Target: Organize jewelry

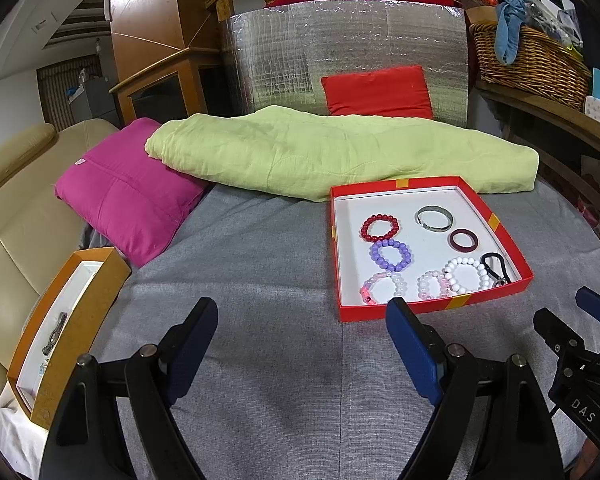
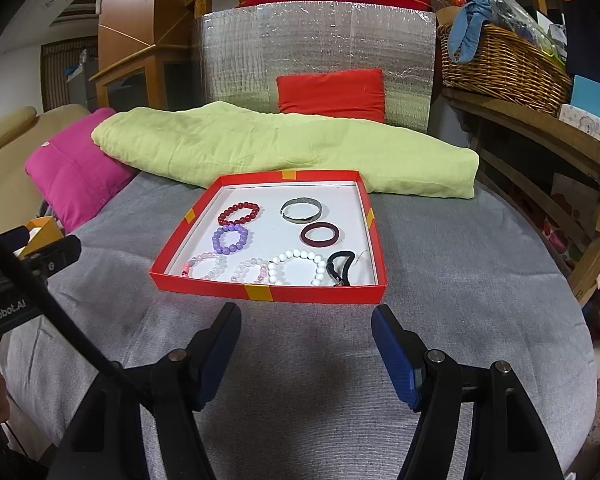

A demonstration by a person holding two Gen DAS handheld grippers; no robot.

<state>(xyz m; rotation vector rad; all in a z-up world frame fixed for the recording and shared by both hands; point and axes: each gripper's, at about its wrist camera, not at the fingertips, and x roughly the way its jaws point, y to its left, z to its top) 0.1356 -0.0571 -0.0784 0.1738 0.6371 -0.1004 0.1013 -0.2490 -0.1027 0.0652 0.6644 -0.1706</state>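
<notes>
Red box lid (image 2: 272,294) on grey blanket (image 2: 460,280), holding beaded bracelets, bangles, black hair tie (image 2: 340,266), left gripper (image 1: 300,316) jaws wide apart, empty, right gripper (image 2: 306,316) jaws apart, empty, orange box (image 1: 60,320) far left

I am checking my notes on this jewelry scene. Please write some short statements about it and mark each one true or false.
1. The red tray holds several bracelets. True.
2. The purple bead bracelet lies outside the tray. False: it lies inside, just nearer than the red bead bracelet.
3. The right gripper is open and holds nothing. True.
4. The left gripper is shut on the white bead bracelet. False: it is open and empty.
5. The green blanket lies behind the tray. True.
</notes>
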